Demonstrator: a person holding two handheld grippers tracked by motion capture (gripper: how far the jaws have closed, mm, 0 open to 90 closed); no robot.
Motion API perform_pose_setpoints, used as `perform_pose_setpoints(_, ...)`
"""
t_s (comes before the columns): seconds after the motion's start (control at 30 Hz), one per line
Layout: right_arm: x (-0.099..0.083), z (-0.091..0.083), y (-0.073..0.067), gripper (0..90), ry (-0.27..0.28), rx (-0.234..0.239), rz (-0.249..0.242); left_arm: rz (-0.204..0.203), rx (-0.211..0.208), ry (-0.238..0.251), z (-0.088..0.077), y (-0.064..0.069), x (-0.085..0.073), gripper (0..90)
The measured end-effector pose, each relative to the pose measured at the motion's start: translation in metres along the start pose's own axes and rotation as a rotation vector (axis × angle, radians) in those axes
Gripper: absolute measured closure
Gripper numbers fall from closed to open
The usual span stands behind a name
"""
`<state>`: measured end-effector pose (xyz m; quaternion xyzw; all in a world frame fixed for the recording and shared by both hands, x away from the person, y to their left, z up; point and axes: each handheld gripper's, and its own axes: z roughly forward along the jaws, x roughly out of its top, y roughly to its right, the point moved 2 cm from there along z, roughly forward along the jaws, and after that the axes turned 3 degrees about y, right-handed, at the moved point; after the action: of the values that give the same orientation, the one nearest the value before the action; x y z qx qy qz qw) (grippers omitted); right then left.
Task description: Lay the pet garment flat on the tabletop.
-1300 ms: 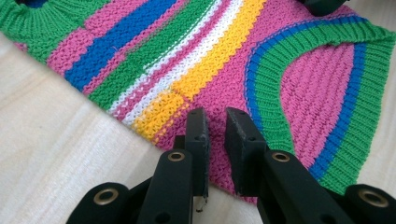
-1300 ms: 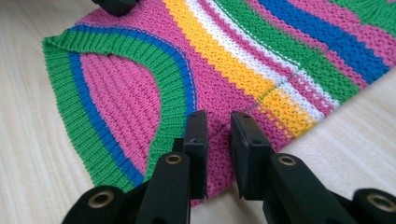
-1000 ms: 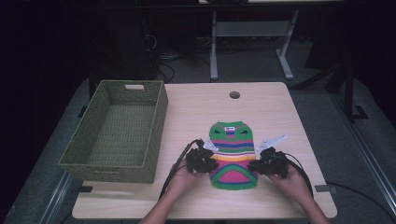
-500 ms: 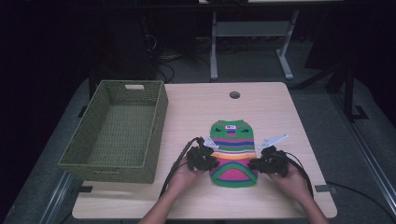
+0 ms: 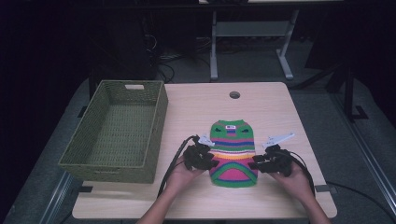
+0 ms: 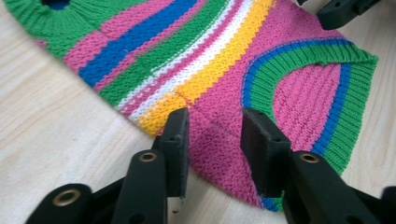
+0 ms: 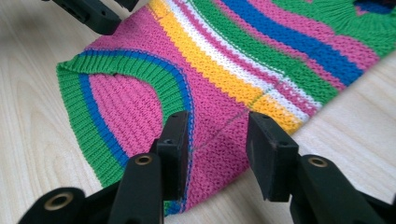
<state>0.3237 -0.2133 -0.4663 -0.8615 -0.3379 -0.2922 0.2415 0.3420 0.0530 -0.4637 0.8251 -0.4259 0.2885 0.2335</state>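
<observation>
A small knitted sweater (image 5: 232, 151) with green, pink, blue, white and yellow stripes lies flat on the wooden table (image 5: 266, 107), its neck towards the far side. My left gripper (image 5: 201, 157) sits at its left lower edge. In the left gripper view, the left gripper (image 6: 212, 128) is open, its jaws either side of the pink side seam of the sweater (image 6: 224, 70). My right gripper (image 5: 265, 162) is at the right lower edge. Seen in the right gripper view, the right gripper (image 7: 217, 130) is likewise open over the pink hem of the sweater (image 7: 219, 60).
A green woven basket (image 5: 112, 165) stands on the left part of the table, with nothing inside. A round cable hole (image 5: 234, 94) lies near the far edge. Bare tabletop spreads beyond the sweater. The floor behind has desk legs and cables.
</observation>
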Motion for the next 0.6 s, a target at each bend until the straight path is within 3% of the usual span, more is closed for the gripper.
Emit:
perform_pose_setpoints(0.27,-0.001,-0.005,0.003,51.1,0.016,-0.011,0.011,-0.05,0.033,0.038,-0.012,-0.007,-0.006,50.9)
perform_pose_setpoints(0.4,-0.003,-0.008,0.005,43.5,0.022,0.0,0.031,-0.079,0.043,0.06,-0.019,-0.011,-0.01,47.7)
perform_pose_setpoints(0.6,-0.006,-0.016,0.008,39.3,0.033,0.01,0.041,-0.091,0.054,0.06,-0.023,-0.012,-0.013,43.2)
